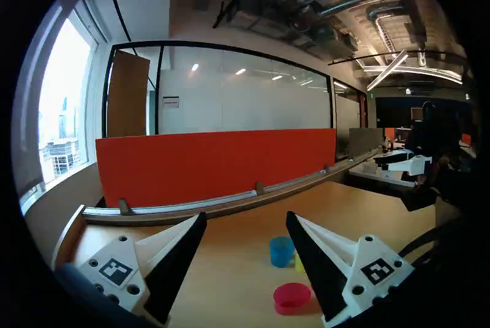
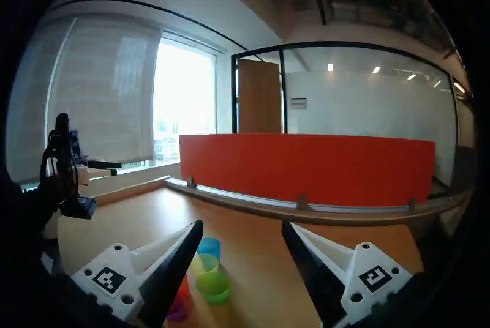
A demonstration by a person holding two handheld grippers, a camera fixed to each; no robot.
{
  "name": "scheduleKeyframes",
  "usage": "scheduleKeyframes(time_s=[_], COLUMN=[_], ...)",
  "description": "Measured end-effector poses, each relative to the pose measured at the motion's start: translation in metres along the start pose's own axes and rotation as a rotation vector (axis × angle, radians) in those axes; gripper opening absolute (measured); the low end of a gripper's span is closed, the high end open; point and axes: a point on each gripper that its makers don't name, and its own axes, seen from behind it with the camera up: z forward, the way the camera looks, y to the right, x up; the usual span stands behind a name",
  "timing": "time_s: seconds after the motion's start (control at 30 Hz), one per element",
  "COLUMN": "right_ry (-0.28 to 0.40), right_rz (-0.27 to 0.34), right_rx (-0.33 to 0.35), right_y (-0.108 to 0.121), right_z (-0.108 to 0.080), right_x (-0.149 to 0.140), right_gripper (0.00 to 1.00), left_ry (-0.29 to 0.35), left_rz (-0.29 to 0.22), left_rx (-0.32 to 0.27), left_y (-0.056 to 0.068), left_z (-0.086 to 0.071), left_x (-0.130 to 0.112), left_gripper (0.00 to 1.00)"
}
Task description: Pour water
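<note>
Small plastic cups stand on the wooden table [image 1: 245, 279]. In the left gripper view a blue cup [image 1: 282, 251] stands upright between the fingers, well ahead of them. A yellow cup [image 1: 298, 262] peeks from behind the right finger, and a low red cup [image 1: 292, 297] sits nearer. My left gripper [image 1: 245, 215] is open above the table, holding nothing. In the right gripper view my right gripper [image 2: 241, 224] is open too, over a cluster: blue cup [image 2: 209, 246], yellow-green cup [image 2: 205, 264], green cup [image 2: 213, 285], with a red cup [image 2: 182, 288] and a purple cup [image 2: 176, 313] partly behind the left finger.
An orange divider panel [image 1: 214, 166] on a metal rail [image 2: 294, 205] closes the table's far edge. A hand holds the other gripper [image 1: 407, 166] at the right of the left gripper view and at the far left [image 2: 86, 172] of the right gripper view. Windows and a glass wall lie beyond.
</note>
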Motion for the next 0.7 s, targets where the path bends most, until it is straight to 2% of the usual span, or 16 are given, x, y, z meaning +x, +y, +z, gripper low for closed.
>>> scheduleKeyframes(time_s=[0.3,0.7], right_ry=[-0.045,-0.133], right_rz=[-0.047,-0.135], right_rx=[0.055,0.126], right_y=[-0.012,-0.027], right_z=[0.004,0.007], right_x=[-0.009,-0.031], right_gripper=[0.99,0.99], left_ry=[-0.034,-0.107], left_rz=[0.009,0.077], left_rx=[-0.040,-0.139], left_y=[0.001,0.014], left_z=[0.009,0.024], left_x=[-0.004,-0.020], left_gripper=[0.96,0.96])
